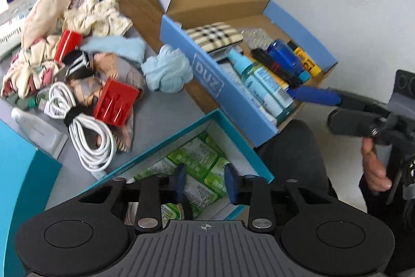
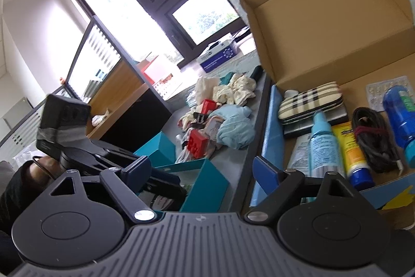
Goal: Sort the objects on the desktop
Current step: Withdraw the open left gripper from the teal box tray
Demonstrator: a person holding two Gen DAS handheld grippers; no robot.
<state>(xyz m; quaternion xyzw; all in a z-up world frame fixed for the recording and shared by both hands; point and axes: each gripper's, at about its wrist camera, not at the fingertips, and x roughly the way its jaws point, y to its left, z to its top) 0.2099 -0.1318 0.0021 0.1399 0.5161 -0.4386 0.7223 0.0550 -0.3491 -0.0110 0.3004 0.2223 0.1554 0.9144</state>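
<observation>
The left tongs hang over the open teal box, pointing steeply down into it. Their blue pads stand a little apart with nothing between them, and the green packets lie loose on the box floor just beneath. Beyond the teal box, across the grey tabletop, sits the unsorted heap. The white cable is coiled nearest the box's far wall, with its long axis running roughly from the box towards the heap. A red block lies just past the cable, and a second red block lies deeper in the crumpled cloths. A pale blue rag lies between the heap and the blue carton. The carton stands beside the teal box with its lid up and already holds bottles, a checked case and a dark cord. The right tongs rest low at the carton's near wall, wide apart and empty, aimed nearly level along the gap between carton and teal box. Since the heap lies ahead and to the left of the teal box, the left tongs look the nearer to it. A likely next reach is forward over the far wall to the cable or the near red block. The right tongs are better placed for the rag by the carton.
</observation>
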